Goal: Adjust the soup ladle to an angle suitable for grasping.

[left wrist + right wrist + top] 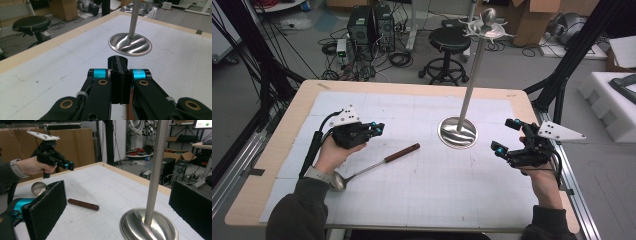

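The left hand-held gripper is held above the left part of the tabletop, its jaws pressed together with nothing between them; the left gripper view shows the two black pads meeting flat, blue fittings on either side. The right hand-held gripper is held near the tabletop's right edge with its jaws spread wide and empty; in the right gripper view the two dark pads stand far apart at the left and right sides, with the stand's pole between them farther off. Between the two hands lies a ladle flat on the white gridded mat. Its long axis runs diagonally: the brown wooden handle points away from the person and to the right, toward the stand, while the steel bowl lies nearer the person, just beside the left wrist. The stand is a round shiny steel base on the mat with a slim upright pole, well apart from the handle's tip. The high view shows the pole's top, a ball with radiating hooks, and the ladle's thin steel shaft. The right gripper view shows the left hand-held gripper side-on above the bowl, with the wooden handle lying on the mat, while a jaw pad covers the shaft. The left gripper view looks straight at the stand's base, and a sliver of brown handle shows beneath the jaws.
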`<state>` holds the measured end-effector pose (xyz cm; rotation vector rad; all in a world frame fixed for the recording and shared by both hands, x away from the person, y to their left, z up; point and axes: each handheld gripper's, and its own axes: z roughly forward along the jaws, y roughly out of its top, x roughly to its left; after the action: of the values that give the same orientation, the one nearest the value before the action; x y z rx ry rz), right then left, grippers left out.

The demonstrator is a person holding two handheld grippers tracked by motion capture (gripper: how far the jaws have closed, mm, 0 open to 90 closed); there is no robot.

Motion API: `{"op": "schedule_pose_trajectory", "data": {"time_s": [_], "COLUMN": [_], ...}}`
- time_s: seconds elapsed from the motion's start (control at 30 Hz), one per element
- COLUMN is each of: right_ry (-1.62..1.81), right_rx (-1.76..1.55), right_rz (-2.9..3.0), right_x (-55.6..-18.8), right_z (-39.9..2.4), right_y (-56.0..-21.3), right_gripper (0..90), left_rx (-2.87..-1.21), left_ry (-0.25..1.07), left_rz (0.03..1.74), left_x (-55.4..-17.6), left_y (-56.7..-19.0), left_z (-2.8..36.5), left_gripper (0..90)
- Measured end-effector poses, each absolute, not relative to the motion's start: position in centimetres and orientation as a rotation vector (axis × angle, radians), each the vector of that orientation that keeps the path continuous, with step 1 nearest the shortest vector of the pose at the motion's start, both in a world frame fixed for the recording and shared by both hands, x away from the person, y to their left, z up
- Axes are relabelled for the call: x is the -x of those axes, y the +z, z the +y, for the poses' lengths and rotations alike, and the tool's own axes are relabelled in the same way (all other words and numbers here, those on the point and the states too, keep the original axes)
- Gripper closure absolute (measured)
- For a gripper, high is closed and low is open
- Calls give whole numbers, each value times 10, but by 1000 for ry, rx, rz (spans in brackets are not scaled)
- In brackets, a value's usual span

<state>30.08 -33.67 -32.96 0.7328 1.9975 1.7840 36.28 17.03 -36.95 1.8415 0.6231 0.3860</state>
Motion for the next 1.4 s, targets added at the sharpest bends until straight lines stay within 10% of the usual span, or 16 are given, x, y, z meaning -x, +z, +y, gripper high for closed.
{"op": "schedule_pose_trajectory", "data": {"time_s": [1.4], "right_ry": [1802], "right_rx": [-732], "right_rz": [1964], "right_x": [-298], "right_z": [-341], "right_y": [-328], "right_gripper": [4], "left_rx": [-2158], "left_ry": [212], "left_rz": [698], "left_x": [-424], "left_y": [-430], "left_z": [101], "left_gripper": [897]}}
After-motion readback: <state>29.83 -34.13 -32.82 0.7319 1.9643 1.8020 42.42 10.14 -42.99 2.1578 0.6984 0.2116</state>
